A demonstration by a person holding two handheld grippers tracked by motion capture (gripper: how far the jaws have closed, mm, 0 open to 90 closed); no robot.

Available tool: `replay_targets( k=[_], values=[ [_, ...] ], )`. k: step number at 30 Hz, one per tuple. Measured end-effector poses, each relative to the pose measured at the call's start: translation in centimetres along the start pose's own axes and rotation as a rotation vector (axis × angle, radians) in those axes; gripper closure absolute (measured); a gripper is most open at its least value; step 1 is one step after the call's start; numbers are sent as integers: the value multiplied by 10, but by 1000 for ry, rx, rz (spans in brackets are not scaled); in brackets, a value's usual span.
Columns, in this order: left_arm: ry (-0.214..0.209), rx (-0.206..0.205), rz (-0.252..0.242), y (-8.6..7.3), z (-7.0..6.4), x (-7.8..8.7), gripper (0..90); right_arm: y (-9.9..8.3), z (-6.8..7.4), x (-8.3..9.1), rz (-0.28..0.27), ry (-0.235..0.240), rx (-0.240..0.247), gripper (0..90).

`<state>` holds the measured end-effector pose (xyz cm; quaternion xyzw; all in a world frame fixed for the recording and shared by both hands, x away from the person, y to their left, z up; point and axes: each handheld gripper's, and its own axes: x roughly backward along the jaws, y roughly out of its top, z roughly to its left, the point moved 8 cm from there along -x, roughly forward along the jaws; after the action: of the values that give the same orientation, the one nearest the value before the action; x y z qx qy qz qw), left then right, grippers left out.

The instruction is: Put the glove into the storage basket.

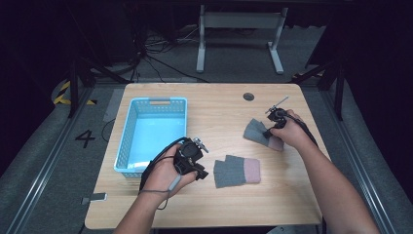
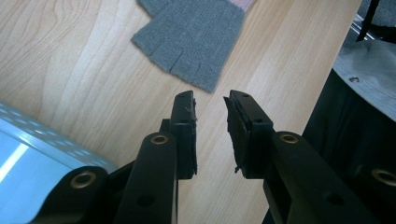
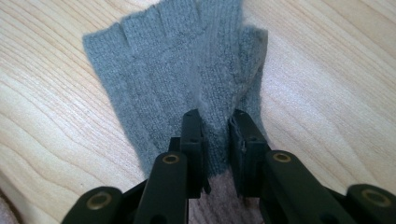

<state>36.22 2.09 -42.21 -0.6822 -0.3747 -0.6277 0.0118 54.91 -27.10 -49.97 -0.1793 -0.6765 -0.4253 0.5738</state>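
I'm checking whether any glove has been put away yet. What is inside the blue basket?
The blue basket looks empty: its pale floor shows bare in the high view. Both grey gloves lie on the table, one near the left gripper, the other pinched by the right gripper.

Far glove [image 1: 260, 132]: pink cuff mostly hidden under right hand [image 1: 287, 132] in high view; in right gripper view cuff cut off by bottom edge & blocked by right gripper [image 3: 215, 122]. Whether jaws pinch a fold of knit or just rest on it, can't tell. Near glove [image 2: 191, 39]: cuff end cut off by top edge in left gripper view. Blue basket [image 2: 28, 135]: just a corner at left edge there. Left gripper [image 1: 199, 168] partly covered by left hand [image 1: 165, 175] in high view. Small grey thing [image 1: 97, 197] by table's near-left corner: too small to ID.
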Motion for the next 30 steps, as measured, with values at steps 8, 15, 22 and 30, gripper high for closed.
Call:
replay_targets(
  k=[8,15,22,30],
  values=[
    [-5,8,-1,0,1,1,723,0,-1,1,-11,3,-3,789],
    [-9,10,0,0,2,0,722,0,0,14,-37,20,-2,791],
    [-9,8,-1,0,1,1,720,-2,1,34,-70,32,-9,790],
    [-7,9,-6,0,0,2,720,-2,11,59,-103,52,12,787]
  ],
)
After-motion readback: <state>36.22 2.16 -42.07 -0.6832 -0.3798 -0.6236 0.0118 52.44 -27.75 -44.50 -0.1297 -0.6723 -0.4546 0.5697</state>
